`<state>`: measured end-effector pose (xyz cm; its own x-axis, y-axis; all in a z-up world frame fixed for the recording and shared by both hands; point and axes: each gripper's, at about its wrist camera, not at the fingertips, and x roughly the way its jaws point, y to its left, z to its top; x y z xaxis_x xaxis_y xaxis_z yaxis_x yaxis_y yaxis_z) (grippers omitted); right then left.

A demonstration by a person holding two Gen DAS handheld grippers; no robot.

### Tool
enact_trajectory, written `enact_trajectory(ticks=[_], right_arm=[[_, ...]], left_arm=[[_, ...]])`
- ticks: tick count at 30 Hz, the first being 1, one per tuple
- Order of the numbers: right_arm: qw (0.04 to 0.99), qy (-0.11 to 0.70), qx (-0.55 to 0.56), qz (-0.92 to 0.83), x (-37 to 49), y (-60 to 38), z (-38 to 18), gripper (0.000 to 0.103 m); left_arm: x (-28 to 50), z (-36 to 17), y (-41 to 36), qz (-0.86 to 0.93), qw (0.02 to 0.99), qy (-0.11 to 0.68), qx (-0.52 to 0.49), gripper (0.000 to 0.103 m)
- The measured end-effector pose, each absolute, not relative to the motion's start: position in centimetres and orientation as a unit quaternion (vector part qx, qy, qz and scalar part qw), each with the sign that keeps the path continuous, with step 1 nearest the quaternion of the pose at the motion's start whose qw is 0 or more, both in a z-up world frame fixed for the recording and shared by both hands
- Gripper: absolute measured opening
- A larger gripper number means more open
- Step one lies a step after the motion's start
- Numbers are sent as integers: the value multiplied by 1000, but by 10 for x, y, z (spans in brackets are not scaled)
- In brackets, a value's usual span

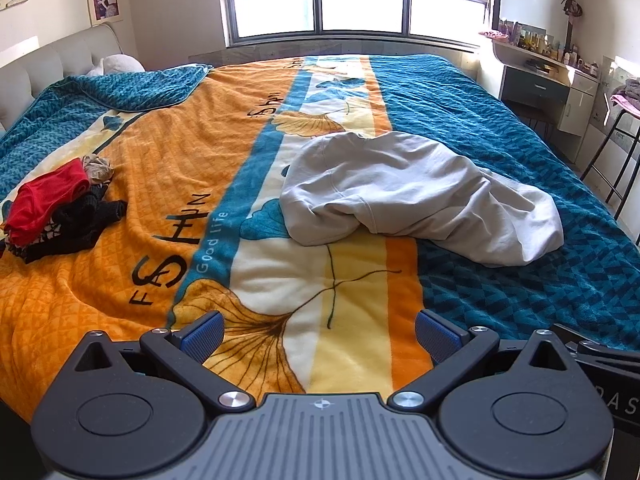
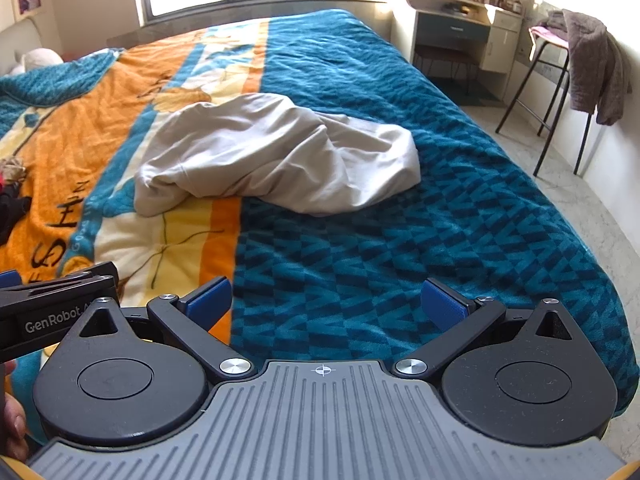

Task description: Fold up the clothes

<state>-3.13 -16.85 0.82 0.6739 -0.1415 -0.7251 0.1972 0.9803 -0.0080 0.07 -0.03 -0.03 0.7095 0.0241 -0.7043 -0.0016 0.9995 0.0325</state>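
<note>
A crumpled light grey garment lies in a heap in the middle of the bed; it also shows in the right wrist view. My left gripper is open and empty, held above the bed's near edge, well short of the garment. My right gripper is open and empty, also near the front edge, to the right of the left one. The side of the left gripper shows at the left of the right wrist view.
The bed carries an orange, cream and teal blanket. A pile of red and black clothes sits at the left. A dressing table and a stool with a brown garment stand to the right. A window is behind.
</note>
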Motion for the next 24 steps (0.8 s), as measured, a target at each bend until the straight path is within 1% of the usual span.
enact_trajectory(ticks=[5,6,24], right_arm=[[910,402,54,-87,-31,-173,6,103],[912,397,40,-92,-33,-169,7,103],[908,406,37,-94,-30,-167,9,103]], left_arm=[[2,-1,-1,9,922,386,16,101],[2,-1,-1,9,922,387,17,101],[3,-1,-3,16,923,383,28,101]])
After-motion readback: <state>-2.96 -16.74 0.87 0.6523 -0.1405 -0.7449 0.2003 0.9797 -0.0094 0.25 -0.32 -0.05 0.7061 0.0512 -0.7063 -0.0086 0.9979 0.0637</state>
